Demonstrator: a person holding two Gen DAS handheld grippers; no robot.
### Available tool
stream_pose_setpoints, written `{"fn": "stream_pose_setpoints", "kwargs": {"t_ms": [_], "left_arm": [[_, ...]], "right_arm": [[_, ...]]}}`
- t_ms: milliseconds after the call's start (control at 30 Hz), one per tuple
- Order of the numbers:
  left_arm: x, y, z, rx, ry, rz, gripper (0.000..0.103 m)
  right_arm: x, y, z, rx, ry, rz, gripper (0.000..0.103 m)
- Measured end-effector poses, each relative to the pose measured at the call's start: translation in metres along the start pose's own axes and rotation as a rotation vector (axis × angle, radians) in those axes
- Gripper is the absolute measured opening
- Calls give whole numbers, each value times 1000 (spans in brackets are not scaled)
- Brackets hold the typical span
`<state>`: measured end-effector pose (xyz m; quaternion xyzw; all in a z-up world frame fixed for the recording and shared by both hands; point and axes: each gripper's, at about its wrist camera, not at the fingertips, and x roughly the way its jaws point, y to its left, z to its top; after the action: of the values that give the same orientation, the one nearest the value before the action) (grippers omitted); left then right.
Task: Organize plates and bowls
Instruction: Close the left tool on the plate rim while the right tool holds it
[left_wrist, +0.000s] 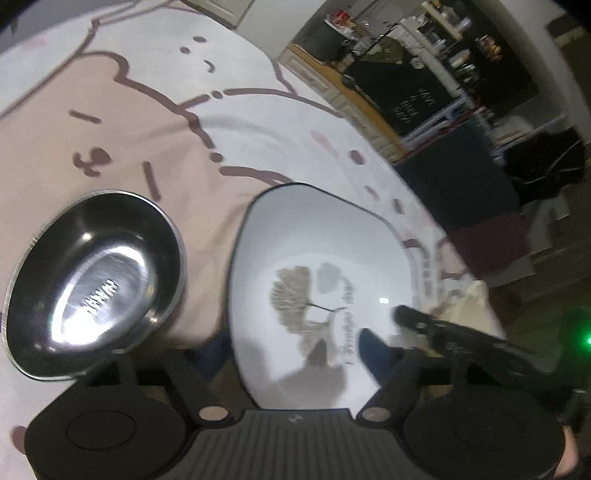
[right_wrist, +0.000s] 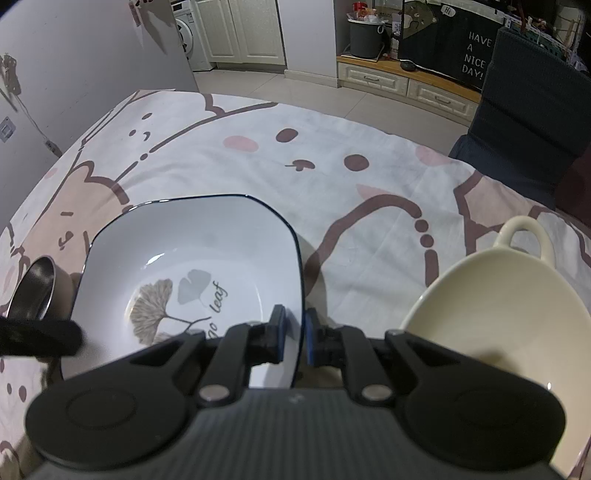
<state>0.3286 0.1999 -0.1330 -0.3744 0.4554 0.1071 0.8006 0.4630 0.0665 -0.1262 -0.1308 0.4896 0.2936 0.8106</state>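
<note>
Here my right tongs (right_wrist: 294, 338) pinch the white leaf bowl's (right_wrist: 192, 254) rim; cream bowl (right_wrist: 498, 306) right, steel bowl (left_wrist: 92, 284) left of my spread left tongs (left_wrist: 295, 354).

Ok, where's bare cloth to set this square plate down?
Widest free patch: the tablecloth beyond the square plate, out to the table's far edge. A narrower strip runs between the plate and the cream bowl. Crowded on the plate's other side: the steel bowl sits close, by the left gripper. The right gripper clamps the rim.
</note>
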Motion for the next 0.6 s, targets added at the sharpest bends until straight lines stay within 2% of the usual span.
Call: {"fn": "stream_pose_setpoints", "kwargs": {"t_ms": [167, 433, 533, 567, 600], "left_arm": [[9, 3, 4, 29, -20, 64, 44], [16, -9, 5, 122, -61, 146, 42], [20, -10, 6, 154, -79, 201, 27], [21, -9, 7, 156, -82, 224, 19], [20, -6, 8, 151, -86, 218, 17]], "right_arm": [[1, -1, 2, 4, 2, 3, 13], [2, -5, 2, 20, 0, 25, 13], [3, -5, 3, 16, 4, 23, 14], [3, -4, 4, 12, 4, 21, 14], [3, -4, 4, 10, 3, 20, 14]]}}
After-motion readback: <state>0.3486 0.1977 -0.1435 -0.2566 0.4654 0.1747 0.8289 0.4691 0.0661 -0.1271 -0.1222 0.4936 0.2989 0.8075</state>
